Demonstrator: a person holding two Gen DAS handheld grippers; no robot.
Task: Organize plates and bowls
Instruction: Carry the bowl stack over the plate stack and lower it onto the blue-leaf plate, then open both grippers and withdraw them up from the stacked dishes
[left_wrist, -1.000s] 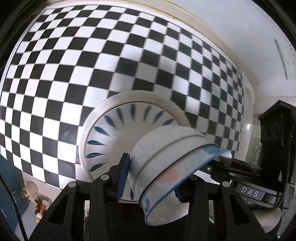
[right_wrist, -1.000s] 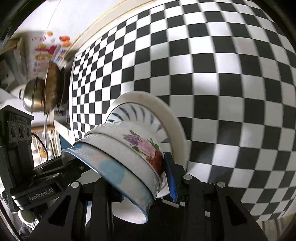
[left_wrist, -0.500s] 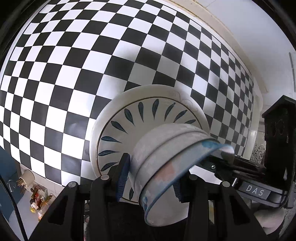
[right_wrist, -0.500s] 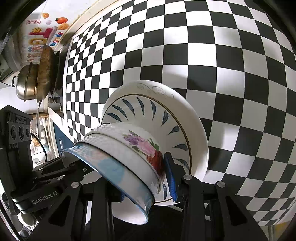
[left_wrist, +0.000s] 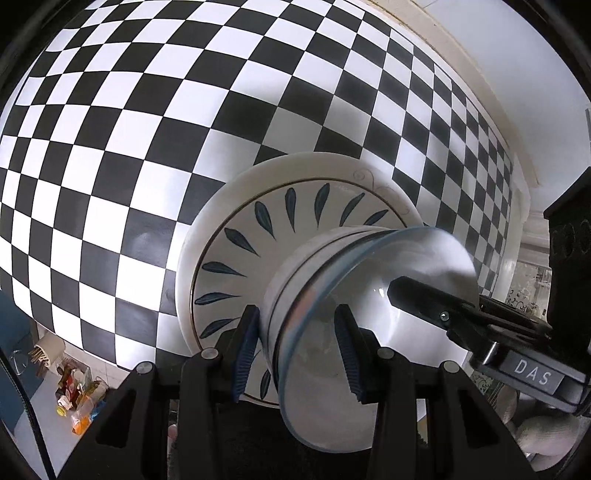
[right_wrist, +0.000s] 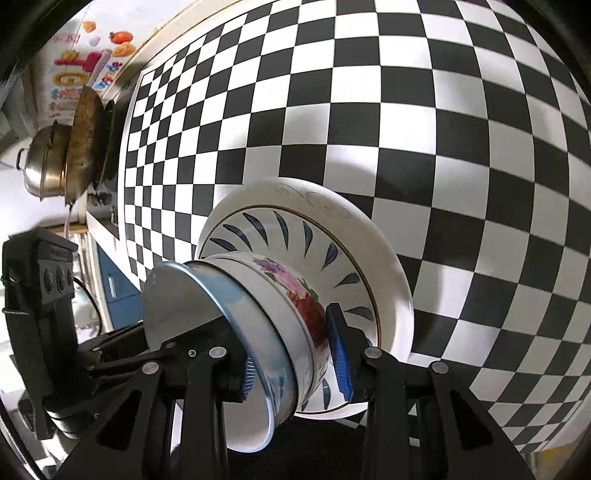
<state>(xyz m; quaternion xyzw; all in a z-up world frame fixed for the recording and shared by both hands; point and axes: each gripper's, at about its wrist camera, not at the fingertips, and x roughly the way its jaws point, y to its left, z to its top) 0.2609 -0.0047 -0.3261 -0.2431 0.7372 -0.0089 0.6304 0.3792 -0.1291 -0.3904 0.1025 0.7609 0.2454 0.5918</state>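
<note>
Both grippers, left (left_wrist: 295, 350) and right (right_wrist: 295, 354), clamp the stacked bowls (right_wrist: 273, 317) by opposite walls (two, nested) over the plate (right_wrist: 384, 266).

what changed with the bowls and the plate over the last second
The stacked bowls came down toward the leaf-patterned plate, which now fills more of both views. Whether they touch it yet is unclear. Unchanged: the left claw and right claw stay clamped on opposite rims, with the plate on the checkered table.
</note>
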